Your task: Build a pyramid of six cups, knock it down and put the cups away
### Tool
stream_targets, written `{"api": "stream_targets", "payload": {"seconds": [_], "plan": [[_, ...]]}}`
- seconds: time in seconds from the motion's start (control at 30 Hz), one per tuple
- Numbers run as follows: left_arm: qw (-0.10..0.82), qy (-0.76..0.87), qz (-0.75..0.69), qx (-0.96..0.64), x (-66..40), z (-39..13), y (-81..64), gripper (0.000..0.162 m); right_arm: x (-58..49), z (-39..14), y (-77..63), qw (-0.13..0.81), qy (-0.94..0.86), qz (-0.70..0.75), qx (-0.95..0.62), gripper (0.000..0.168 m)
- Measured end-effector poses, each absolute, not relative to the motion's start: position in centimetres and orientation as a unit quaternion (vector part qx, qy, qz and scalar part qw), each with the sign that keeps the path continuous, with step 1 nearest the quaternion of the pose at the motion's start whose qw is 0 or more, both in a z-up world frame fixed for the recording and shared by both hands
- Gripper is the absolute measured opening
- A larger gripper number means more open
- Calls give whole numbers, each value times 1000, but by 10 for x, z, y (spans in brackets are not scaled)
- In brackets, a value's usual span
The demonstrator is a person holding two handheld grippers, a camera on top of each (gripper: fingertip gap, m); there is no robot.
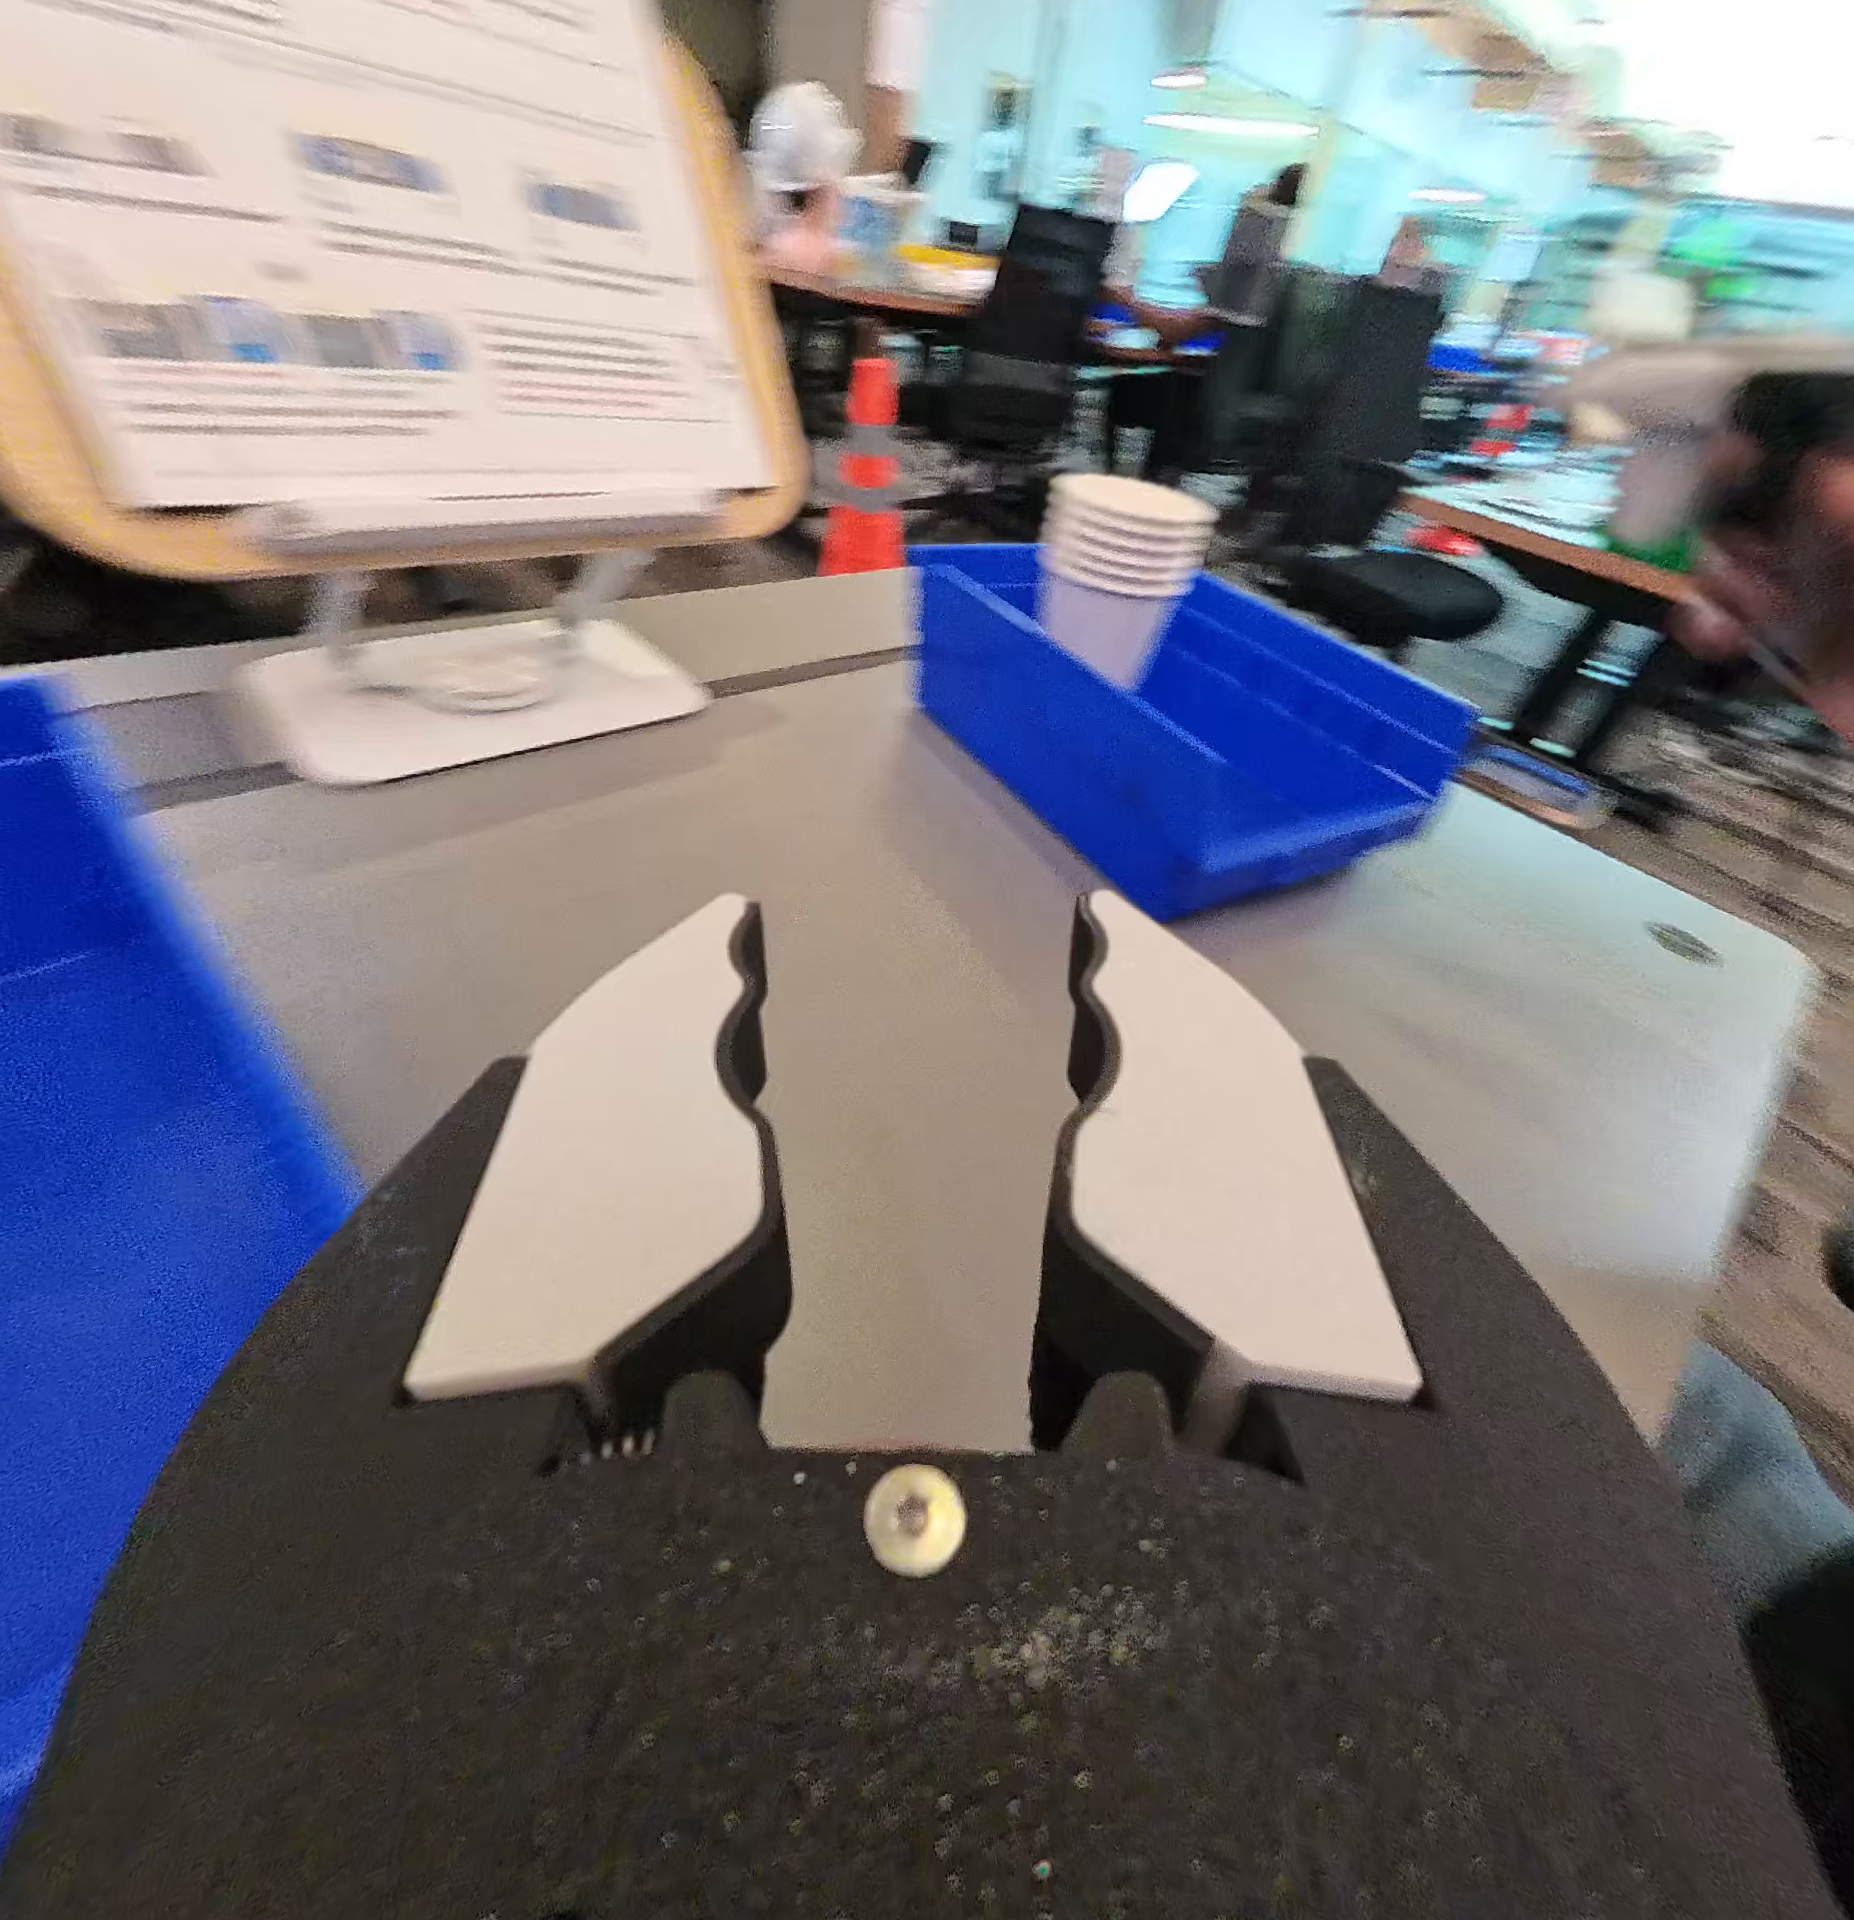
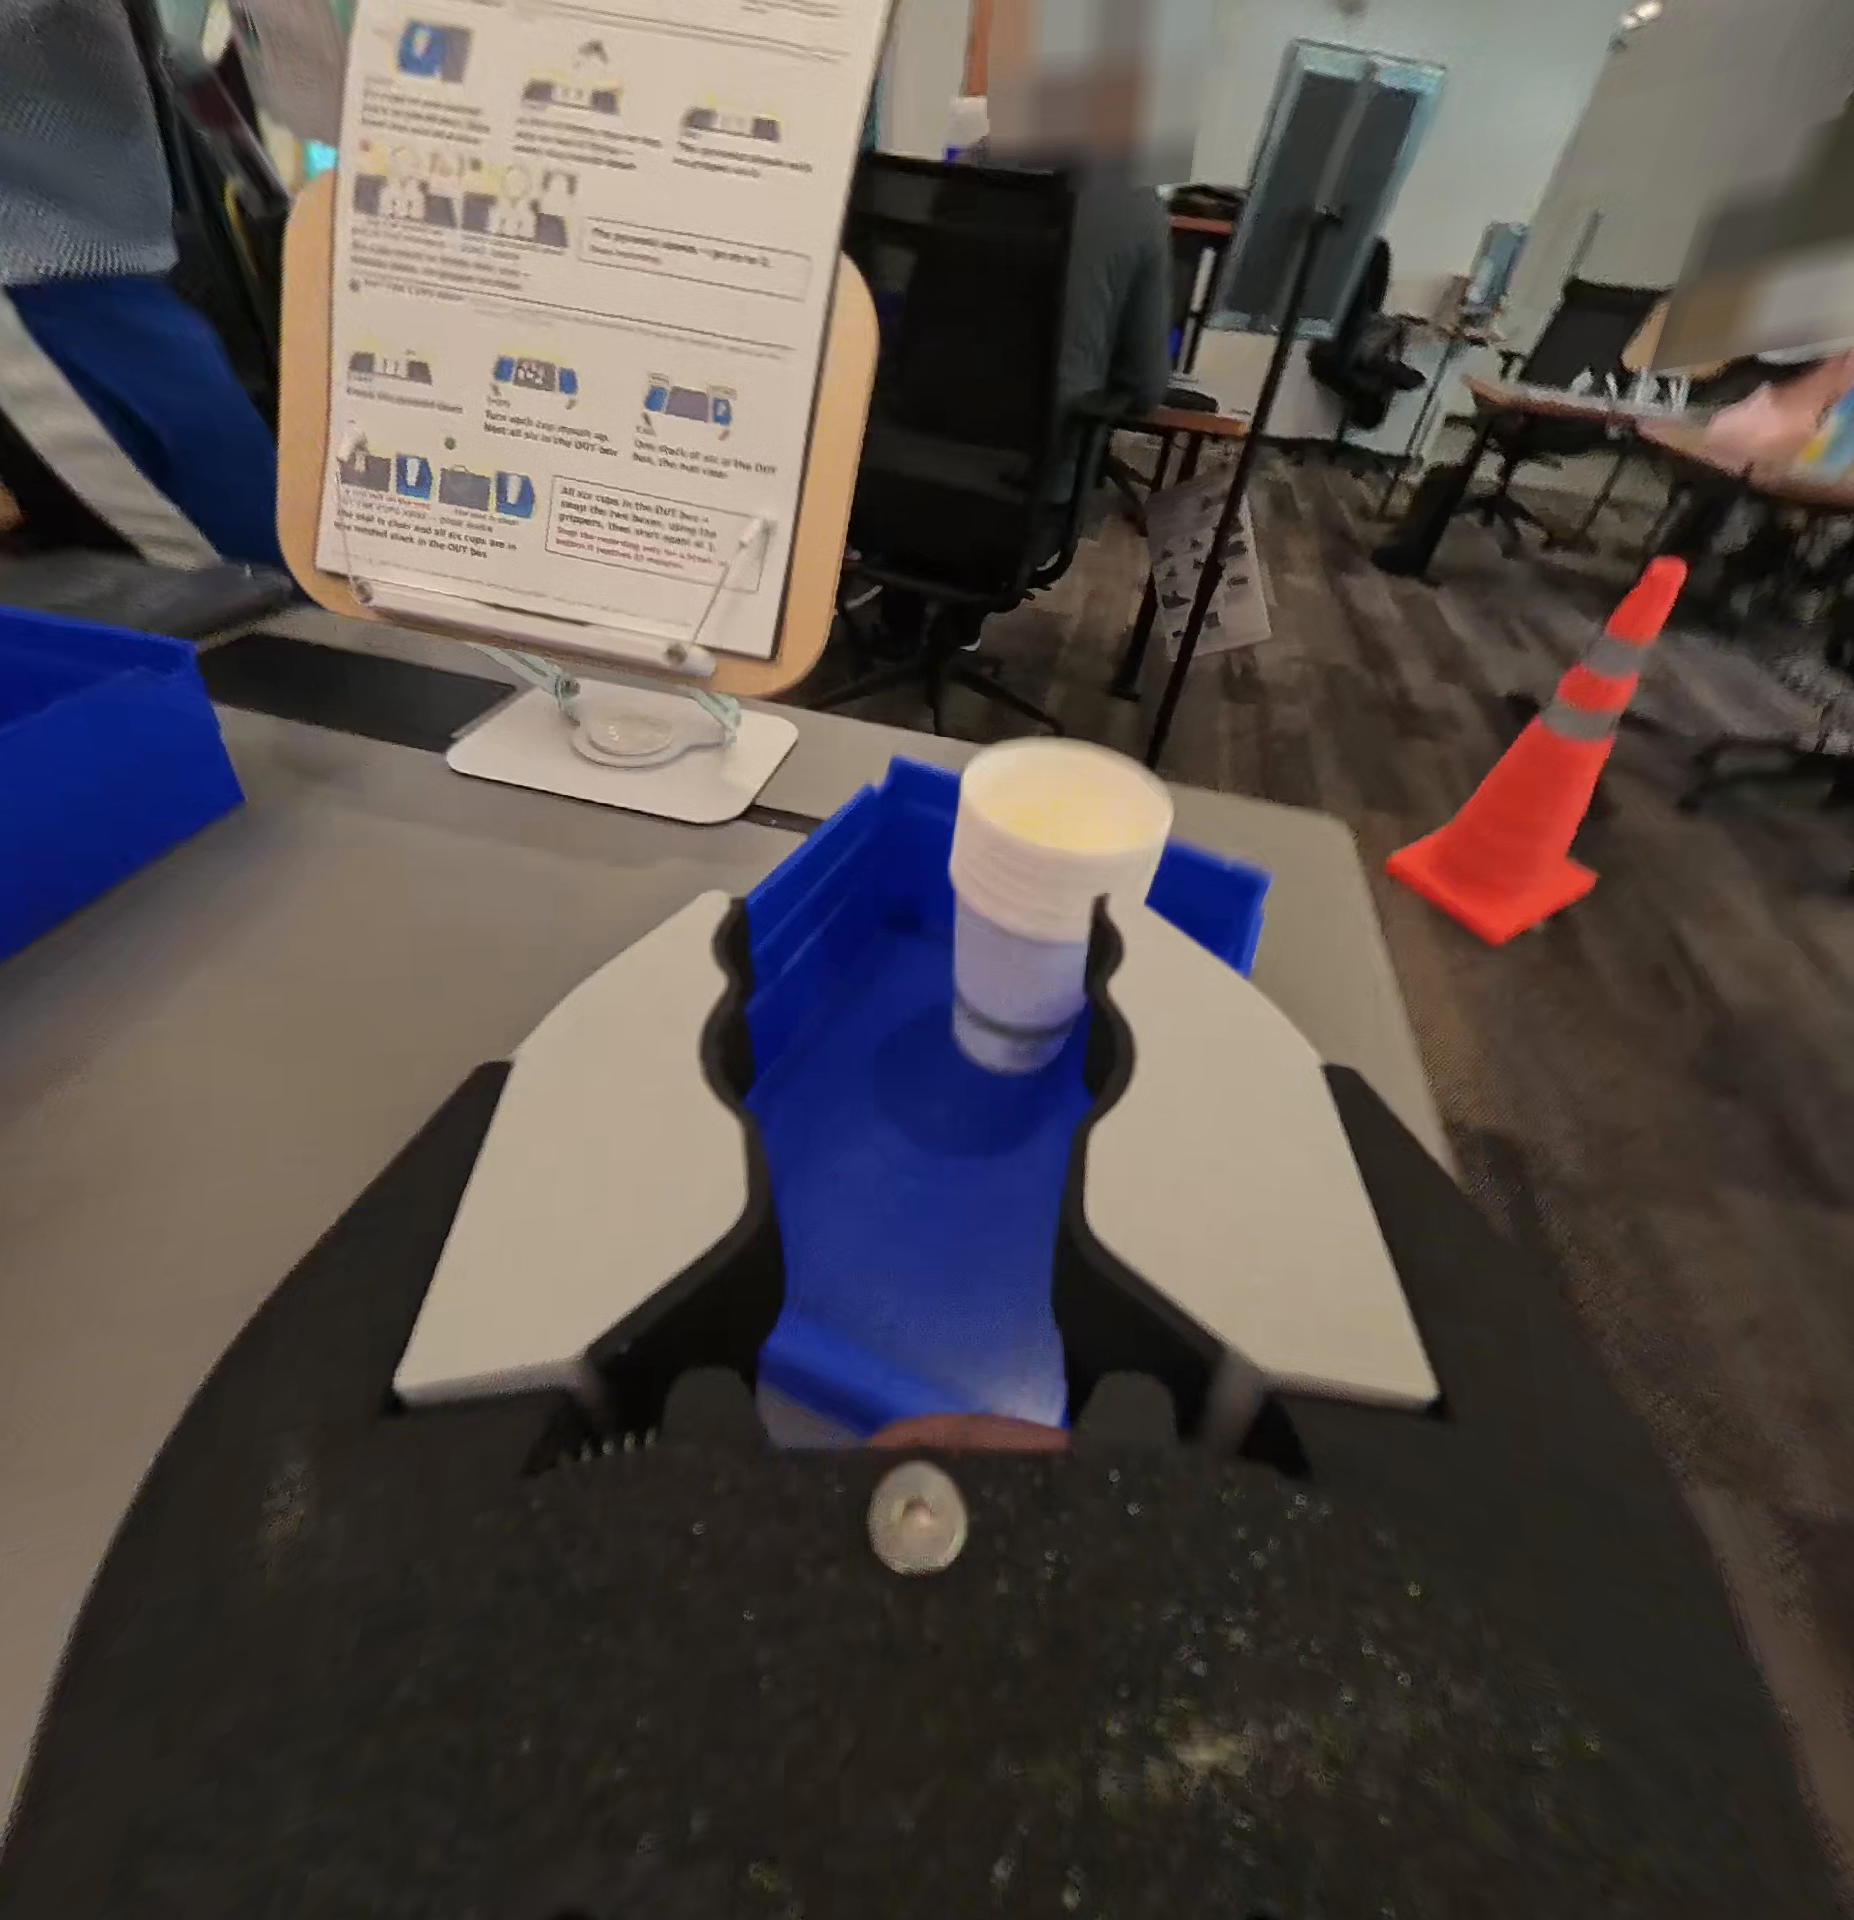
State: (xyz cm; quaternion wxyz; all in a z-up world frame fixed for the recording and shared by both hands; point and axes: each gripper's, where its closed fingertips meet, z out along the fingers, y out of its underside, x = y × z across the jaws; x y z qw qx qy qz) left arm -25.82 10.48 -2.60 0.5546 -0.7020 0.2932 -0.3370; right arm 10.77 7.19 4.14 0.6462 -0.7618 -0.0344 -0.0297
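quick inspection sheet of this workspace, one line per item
surface: grey table, mostly bare.
job's things: nested stack of white cups upright in the blue bin; second blue bin at the left.
clutter: instruction sheet on a stand.
grippers: left tongs open over bare table; right tongs open, over the bin near the stack.
cables: nothing seen.
surroundings: orange cone, office chairs, desks, people.

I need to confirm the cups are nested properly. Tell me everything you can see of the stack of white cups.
The stack of white cups looks like thin paper or plastic, nested mouth up, with several rolled rims banded under the open top cup; about six rims show in the left wrist view. It stands on the floor of the blue bin, leaning slightly, near its far end. The open right gripper sits close; contact with the cups is unclear.
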Motion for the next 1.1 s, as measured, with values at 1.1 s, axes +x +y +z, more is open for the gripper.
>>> {"api": "stream_targets", "payload": {"seconds": [1.1], "plan": [[564,128,-118,-807,-380,-106,103,50,81,-87,22,640,39,-142,-754,72]]}}
